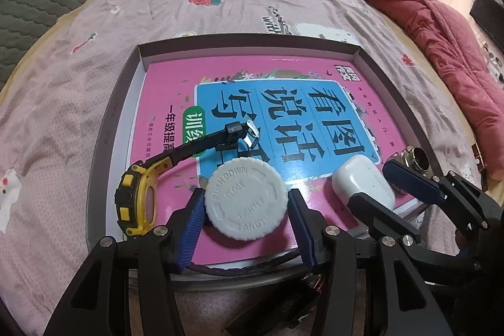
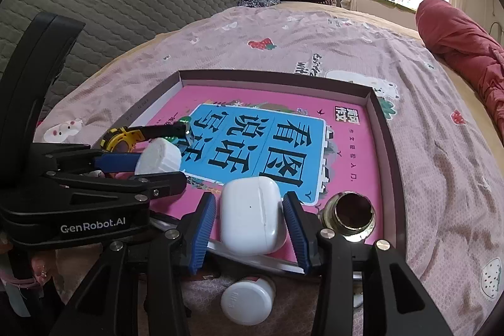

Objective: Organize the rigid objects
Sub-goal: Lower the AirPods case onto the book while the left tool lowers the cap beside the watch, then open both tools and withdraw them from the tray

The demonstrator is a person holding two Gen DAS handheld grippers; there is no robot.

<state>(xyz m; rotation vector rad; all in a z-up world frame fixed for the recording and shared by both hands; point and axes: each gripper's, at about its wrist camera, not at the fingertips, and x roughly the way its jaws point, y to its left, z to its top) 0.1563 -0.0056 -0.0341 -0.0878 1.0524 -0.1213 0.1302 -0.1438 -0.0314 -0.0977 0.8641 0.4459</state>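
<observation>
On a bed, near edge of a tray [image 1: 126, 103]: left gripper [image 1: 245, 210] brackets a rigid ribbed cap [image 1: 245, 199], right gripper [image 2: 249, 213] a smooth, likely slippery earbud case [image 2: 250, 214], pads apparently just clear; flanks suit gripping. Farther left, a watch [image 1: 138, 197].

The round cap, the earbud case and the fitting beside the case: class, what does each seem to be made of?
Round cap: apparently matte grey-white plastic, with moulded raised lettering and a ribbed edge. Earbud case: likely glossy white hard plastic, with a smooth sheen and a fine lid seam. Fitting: probably polished metal, with a shiny silvery rim and bright reflections.
</observation>
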